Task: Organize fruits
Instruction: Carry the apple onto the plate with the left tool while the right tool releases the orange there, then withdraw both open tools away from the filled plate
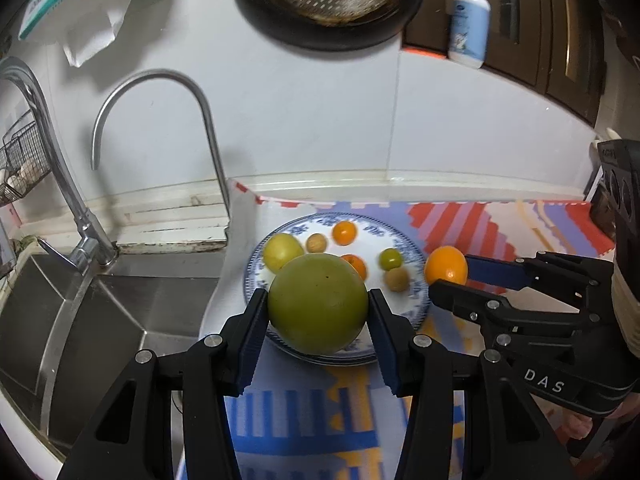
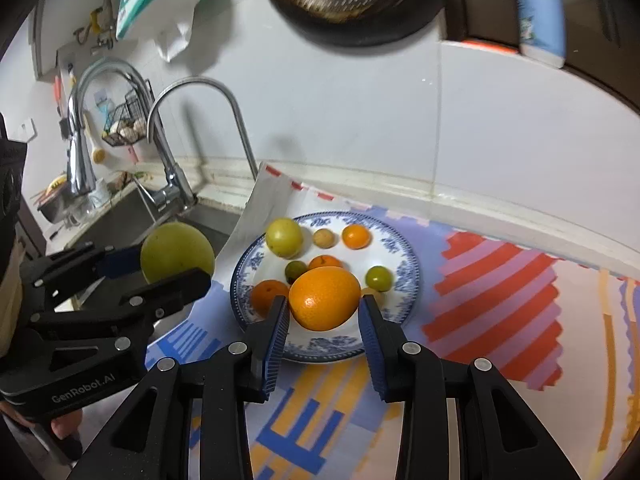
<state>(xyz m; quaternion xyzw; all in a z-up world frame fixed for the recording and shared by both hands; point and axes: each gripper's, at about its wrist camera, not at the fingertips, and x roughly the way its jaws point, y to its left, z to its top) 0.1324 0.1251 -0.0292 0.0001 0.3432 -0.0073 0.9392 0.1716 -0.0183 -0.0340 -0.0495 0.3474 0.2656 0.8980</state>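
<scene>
The left gripper (image 1: 318,312) was clamped on a big green fruit (image 1: 318,303), pads pressed on its widest part at either side, low in the centre of the left wrist frame, in front of the plate (image 1: 416,308). The right gripper (image 2: 324,314) held an orange (image 2: 325,298) the same way, low centre in its own frame, with the plate (image 2: 400,240) behind it; whether either fruit touched the plate could not be told.

Farther out, small fruits sat spread on the plate: a yellow-green one (image 2: 284,237) at upper left, a small orange one (image 2: 355,237) at upper right, a small green one (image 2: 379,278) at right. The plate rested on a patterned mat (image 2: 500,300), with the sink (image 1: 100,320) at left.

Both held fruits looked firm, smooth and rounded, likely slippery and fairly heavy, so a grip across the middle seemed safest. A hard squeeze could bruise them.
</scene>
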